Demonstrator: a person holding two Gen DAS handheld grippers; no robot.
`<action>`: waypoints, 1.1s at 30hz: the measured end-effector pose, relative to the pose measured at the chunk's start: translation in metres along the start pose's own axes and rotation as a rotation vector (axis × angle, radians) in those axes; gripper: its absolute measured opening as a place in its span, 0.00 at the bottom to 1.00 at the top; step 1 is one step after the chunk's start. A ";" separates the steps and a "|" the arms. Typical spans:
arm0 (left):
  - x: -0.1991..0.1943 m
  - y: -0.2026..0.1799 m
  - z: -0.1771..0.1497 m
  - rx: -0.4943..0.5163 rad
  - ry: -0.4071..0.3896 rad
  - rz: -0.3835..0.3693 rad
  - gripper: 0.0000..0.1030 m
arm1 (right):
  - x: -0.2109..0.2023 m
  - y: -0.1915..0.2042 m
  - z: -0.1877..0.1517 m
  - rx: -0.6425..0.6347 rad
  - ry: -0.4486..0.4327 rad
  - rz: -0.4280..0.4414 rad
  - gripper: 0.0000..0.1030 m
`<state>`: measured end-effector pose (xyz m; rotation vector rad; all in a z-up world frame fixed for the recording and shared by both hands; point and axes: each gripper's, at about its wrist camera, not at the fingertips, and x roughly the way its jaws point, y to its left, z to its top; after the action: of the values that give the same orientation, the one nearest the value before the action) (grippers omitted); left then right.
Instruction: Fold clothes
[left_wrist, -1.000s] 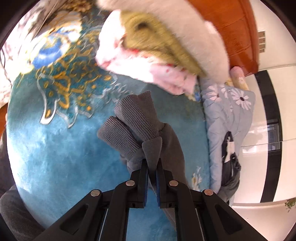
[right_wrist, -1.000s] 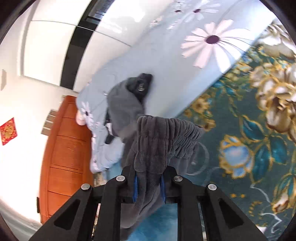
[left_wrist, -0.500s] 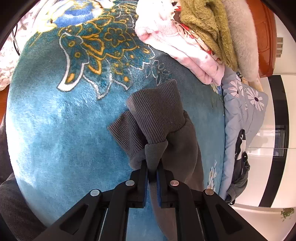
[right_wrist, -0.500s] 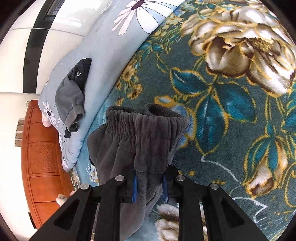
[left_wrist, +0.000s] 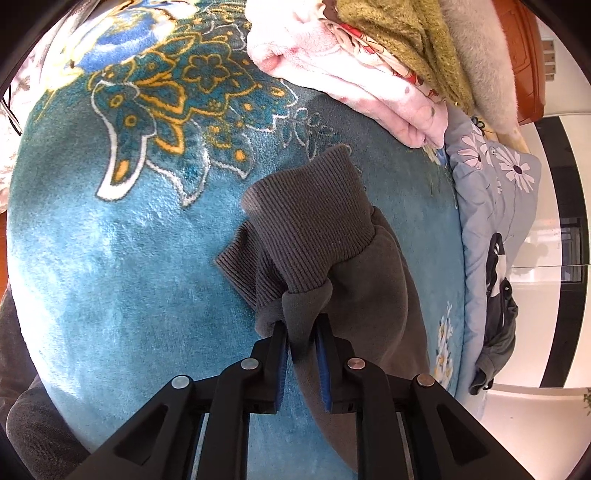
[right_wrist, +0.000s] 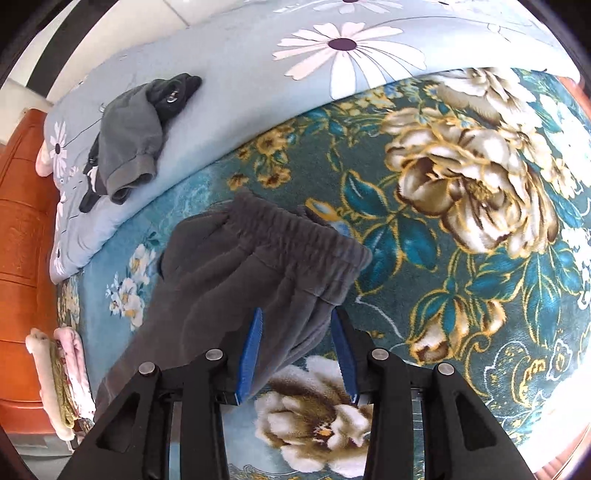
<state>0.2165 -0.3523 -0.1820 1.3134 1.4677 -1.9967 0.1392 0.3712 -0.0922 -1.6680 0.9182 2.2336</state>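
— What is the garment?
— Dark grey fleece sweatpants (left_wrist: 354, 280), lying stretched on the teal floral blanket (left_wrist: 110, 258).
— And its two ends?
— The ribbed ankle cuffs (left_wrist: 310, 225) sit stacked at one end; the gathered elastic waistband (right_wrist: 295, 240) lies flat at the other.

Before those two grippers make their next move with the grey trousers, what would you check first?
1. Left gripper pinching the grey trousers just behind the ribbed cuffs: ok.
2. Right gripper holding the waistband: not ok; its jaws stand apart with cloth lying between them.
3. Waistband end resting on the blue blanket: ok.
4. Cuffs apart from the stack of folded clothes: ok.
5. Both legs lined up evenly along their length: cannot tell; neither view shows the middle of the trousers.
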 end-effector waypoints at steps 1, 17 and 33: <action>-0.001 -0.001 -0.002 0.012 -0.008 0.007 0.16 | 0.003 0.006 -0.002 -0.002 0.011 0.022 0.39; -0.008 0.053 -0.002 -0.298 -0.015 -0.260 0.59 | 0.077 0.133 -0.069 -0.283 0.247 0.210 0.48; 0.011 0.054 0.005 -0.380 -0.001 -0.285 0.49 | 0.092 0.147 -0.077 -0.319 0.287 0.165 0.48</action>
<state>0.2470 -0.3760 -0.2220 0.9883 2.0061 -1.7484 0.0947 0.1923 -0.1374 -2.1721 0.8168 2.3911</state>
